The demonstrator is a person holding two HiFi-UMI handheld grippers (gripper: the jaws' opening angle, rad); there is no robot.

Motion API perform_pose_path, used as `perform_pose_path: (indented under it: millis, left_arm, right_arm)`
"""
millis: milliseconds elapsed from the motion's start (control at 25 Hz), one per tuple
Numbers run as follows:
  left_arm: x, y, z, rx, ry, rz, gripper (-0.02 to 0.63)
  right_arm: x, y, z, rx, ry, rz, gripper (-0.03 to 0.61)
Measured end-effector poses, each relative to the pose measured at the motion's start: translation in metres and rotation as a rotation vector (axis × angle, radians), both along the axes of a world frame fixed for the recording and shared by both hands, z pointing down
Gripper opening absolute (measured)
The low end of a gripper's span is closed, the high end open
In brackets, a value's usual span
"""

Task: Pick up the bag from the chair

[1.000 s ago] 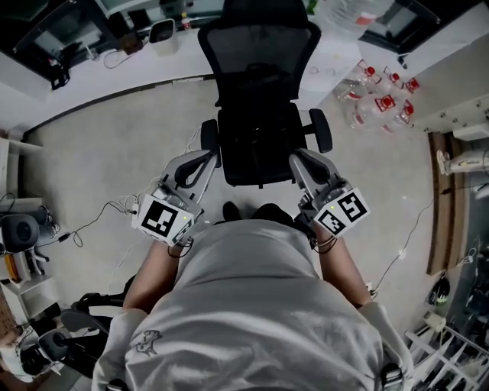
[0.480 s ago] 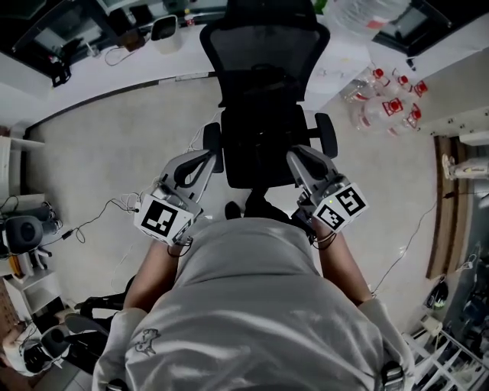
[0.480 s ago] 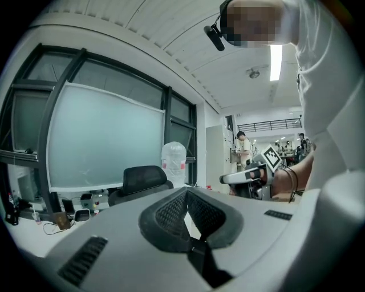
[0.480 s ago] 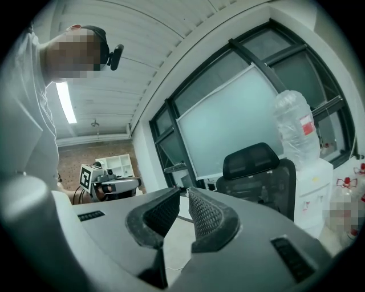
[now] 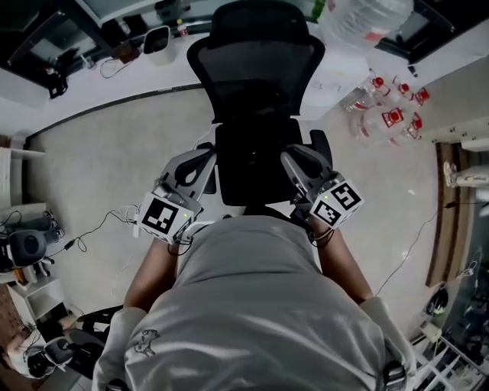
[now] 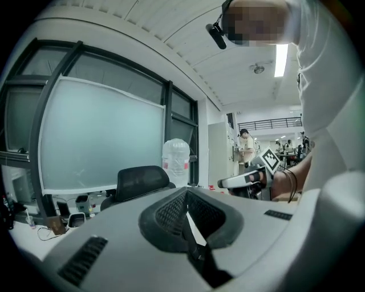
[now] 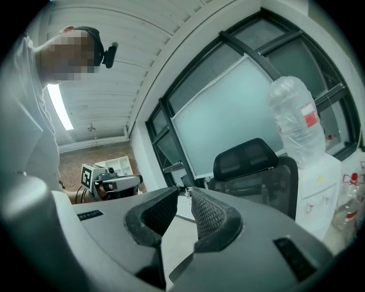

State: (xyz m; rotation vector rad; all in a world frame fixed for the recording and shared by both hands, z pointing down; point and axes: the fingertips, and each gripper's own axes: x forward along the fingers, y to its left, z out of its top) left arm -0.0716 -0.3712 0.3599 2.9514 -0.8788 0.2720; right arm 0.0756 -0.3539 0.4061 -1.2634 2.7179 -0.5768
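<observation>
Pale office floor (image 5: 107,153) fills the head view, and dead centre stands the black office chair (image 5: 256,69), its backrest on the far side from the person. Now the bag: it belongs on that seat, but from above the seat reads as one black mass and I can't separate a bag from the upholstery. Neither gripper view shows the seat, only the headrest and backrest.

Closing in on both sides are the two tools. The left hand-held gripper (image 5: 205,159) sits at the seat's left edge, right by the armrest, and whether it touches I can't tell. In its own view the mesh pads are pressed together at the tips, with nothing caught between them. The right hand-held gripper (image 7: 182,194) is at the seat's right edge by the other armrest. Its pads stand a little apart, having just been opening, and only floor shows through the gap.

Each marker cube (image 5: 164,216) faces up near the person's wrists, above the grey shirt (image 5: 252,305) that fills the lower frame.

Further out, a white desk (image 5: 99,76) curves behind the chair. A large clear water jug (image 5: 359,19) stands at its right end, red-labelled bottles (image 5: 390,114) cluster on the floor to the right, and cables (image 5: 99,221) trail on the left.
</observation>
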Motion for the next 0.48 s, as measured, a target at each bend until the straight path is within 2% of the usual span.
perform_pose_path:
  millis: [200, 320, 480]
  left_arm:
    - [0.015, -0.033, 0.005, 0.013, -0.024, -0.021, 0.012]
    - [0.018, -0.049, 0.012, -0.008, -0.028, -0.023, 0.012]
    - [0.022, -0.067, 0.025, -0.034, -0.028, -0.003, 0.012]
  right_arm:
    - [0.01, -0.033, 0.019, -0.05, -0.019, -0.068, 0.086]
    - [0.009, -0.047, 0.034, -0.099, -0.064, -0.112, 0.105]
    - [0.007, -0.067, 0.059, -0.169, -0.107, -0.116, 0.125]
